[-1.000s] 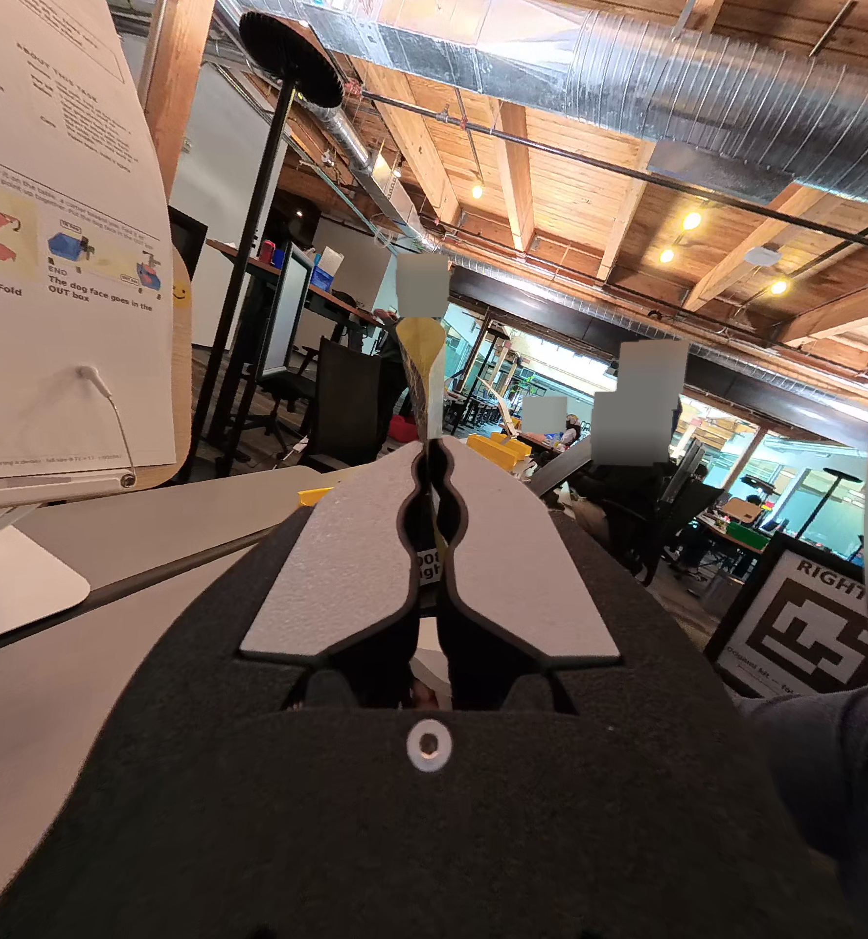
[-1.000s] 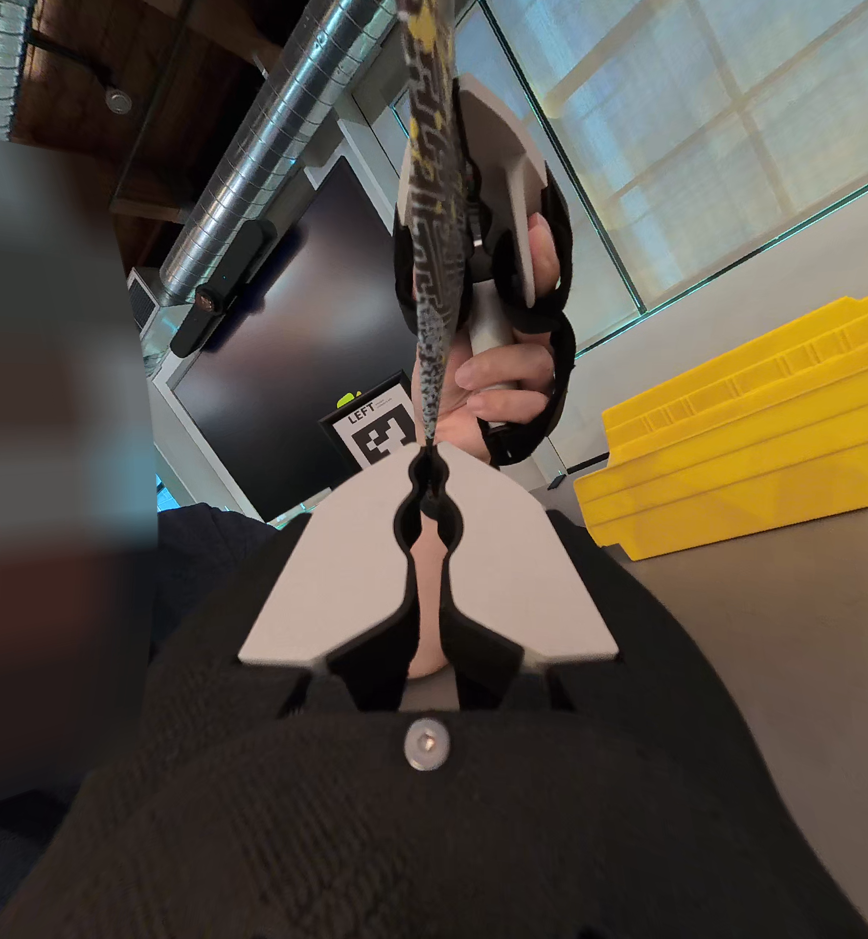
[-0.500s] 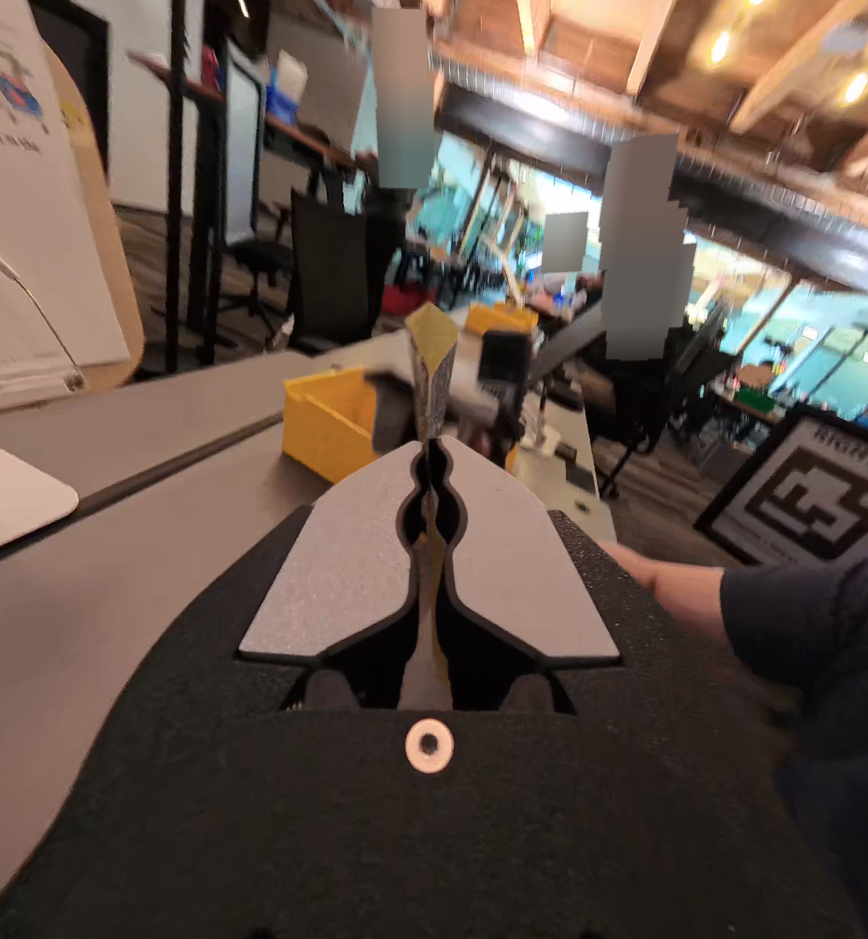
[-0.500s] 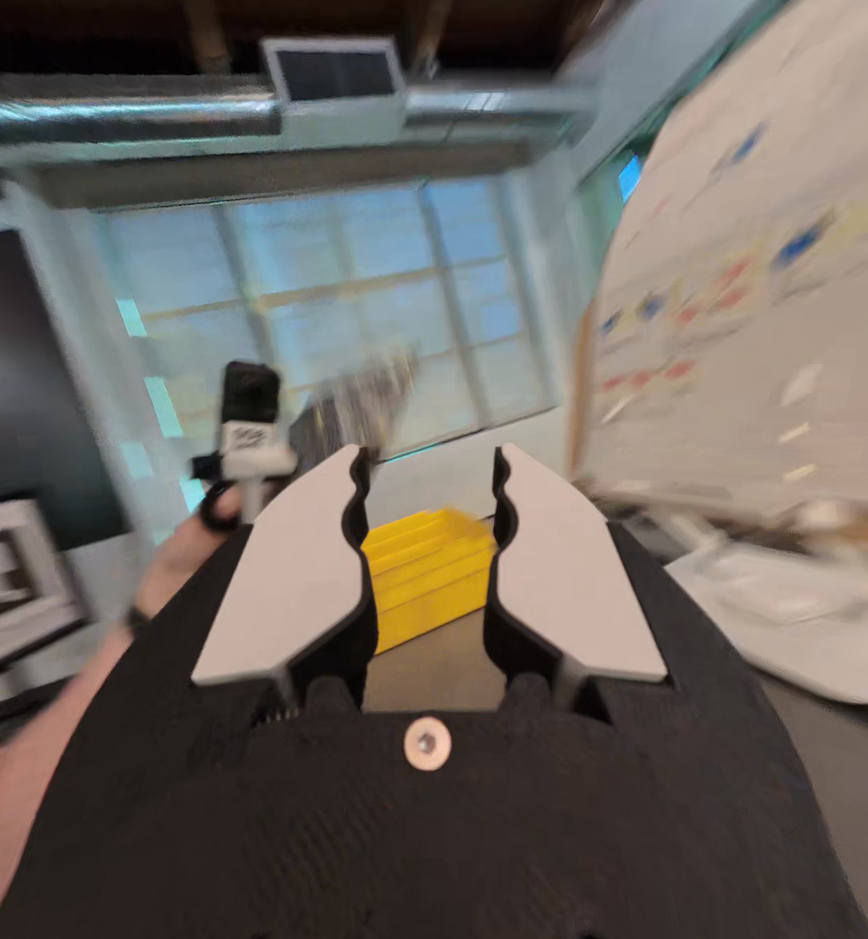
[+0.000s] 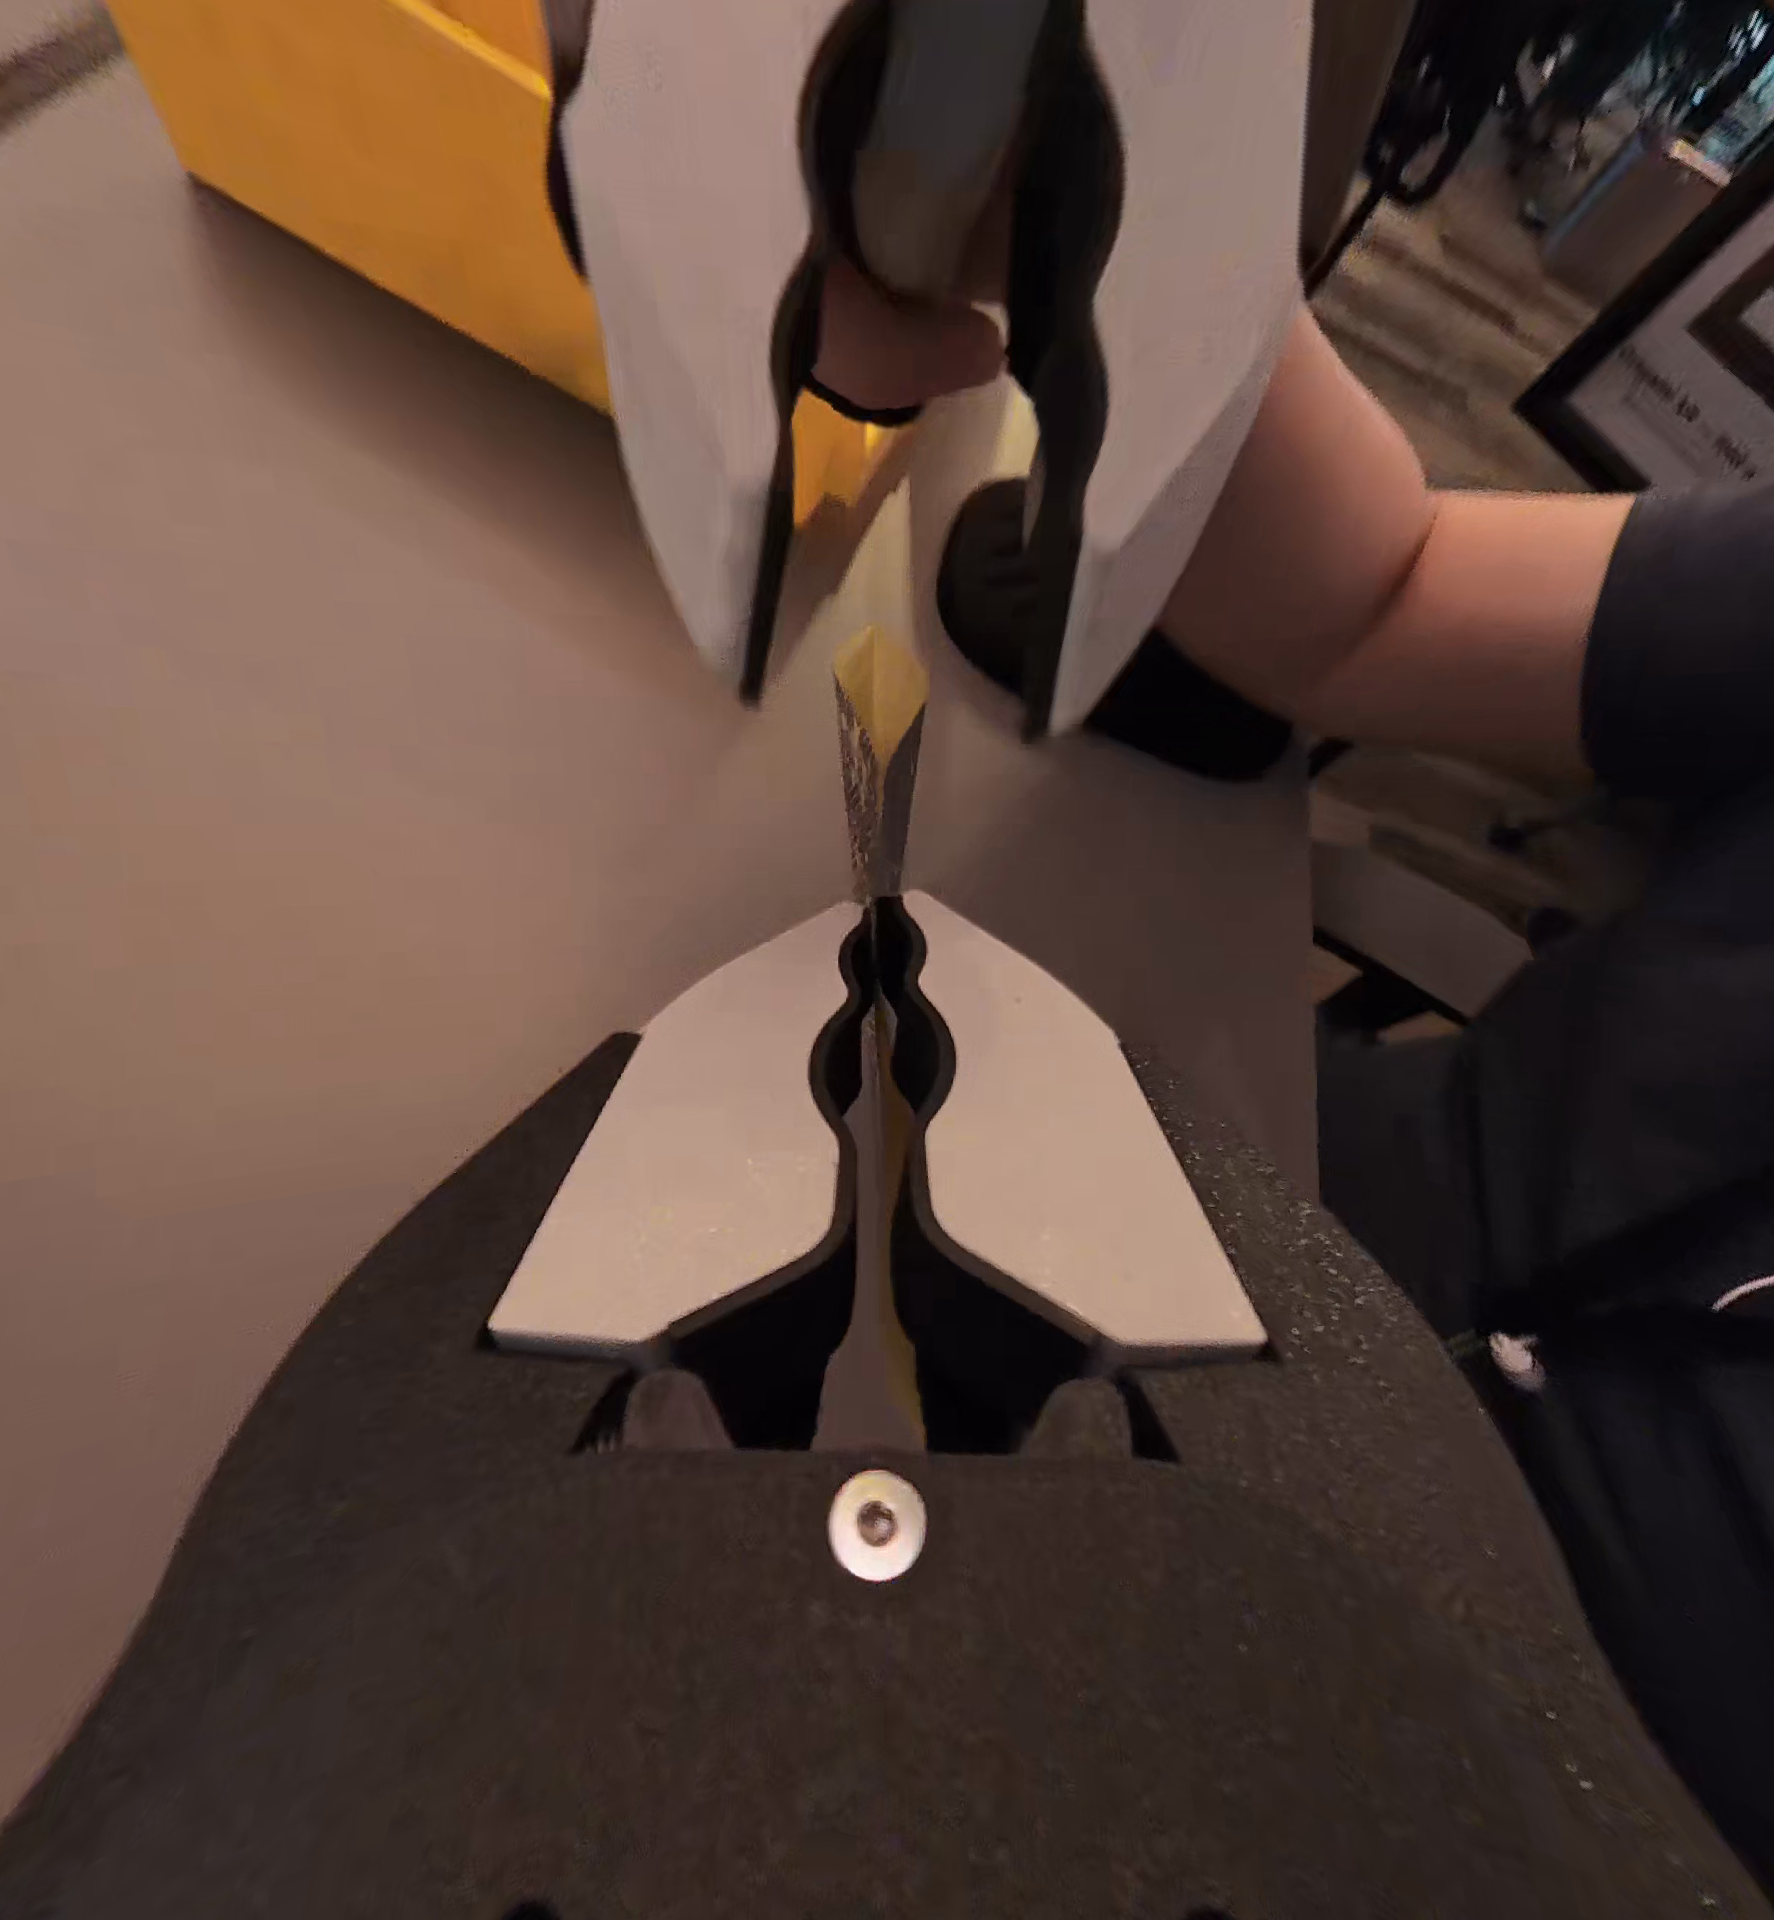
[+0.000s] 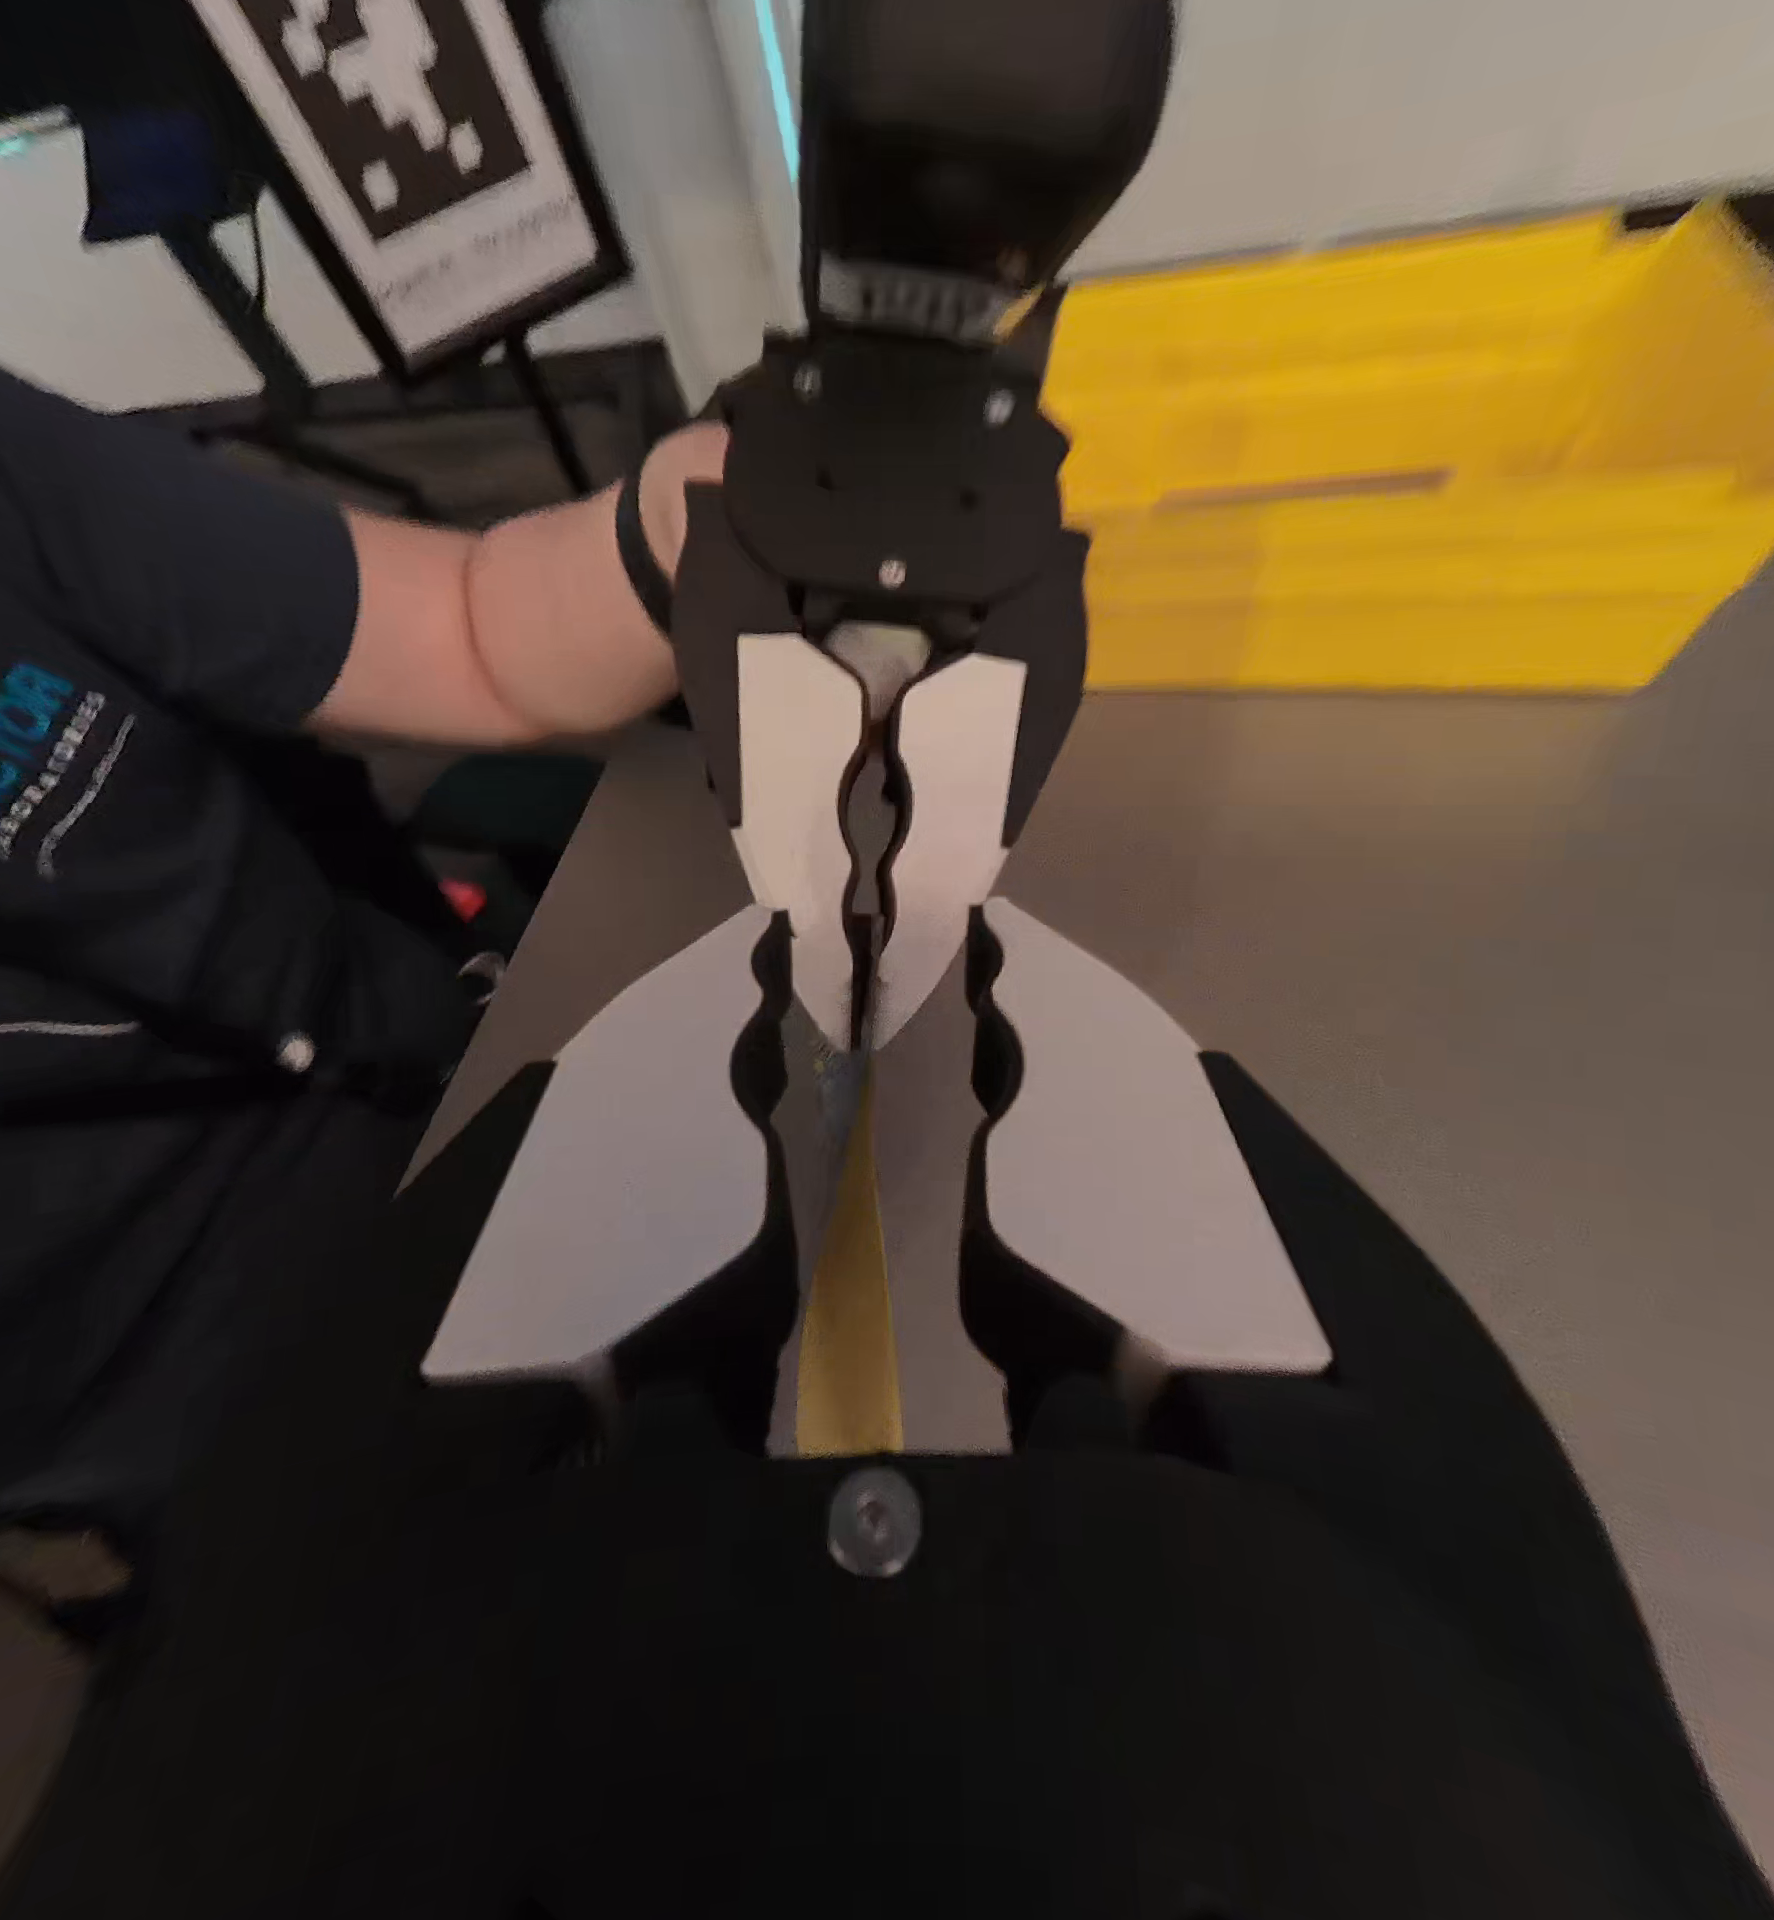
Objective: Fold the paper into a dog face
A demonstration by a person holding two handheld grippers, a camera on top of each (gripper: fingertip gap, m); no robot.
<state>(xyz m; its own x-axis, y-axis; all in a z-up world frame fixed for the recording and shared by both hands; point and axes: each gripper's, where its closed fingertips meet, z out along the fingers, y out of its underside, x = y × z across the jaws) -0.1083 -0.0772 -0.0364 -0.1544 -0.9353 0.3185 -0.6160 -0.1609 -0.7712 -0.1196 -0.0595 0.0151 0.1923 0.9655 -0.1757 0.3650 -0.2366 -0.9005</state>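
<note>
The folded paper (image 5: pixel 878 769), yellow on one face and dark-patterned on the other, is clamped edge-on in my left gripper (image 5: pixel 878 906), which is shut on it. Its pointed free end sticks out toward my right gripper (image 5: pixel 893 707), which faces it with its jaws open on either side of that tip. In the right wrist view the paper (image 6: pixel 850 1278) runs as a yellow strip between my right gripper's (image 6: pixel 875 920) spread fingers. The left gripper (image 6: pixel 862 1023) pokes in between them, nose to nose. Both are held low over the grey table (image 5: pixel 239 779).
A yellow bin (image 5: pixel 374 156) stands on the table behind the grippers, also in the right wrist view (image 6: pixel 1382 468). The person's bare forearm (image 5: pixel 1330 520) and dark sleeve are at the table's edge. A framed black-and-white marker board (image 6: pixel 415 135) stands beyond it. Some 5 cm of space lies between my two pairs of fingers.
My right gripper let go of the paper, opened and swung round to face the left one, its jaws now around the paper's tip. The left gripper tilted down to the table, still holding the paper.
</note>
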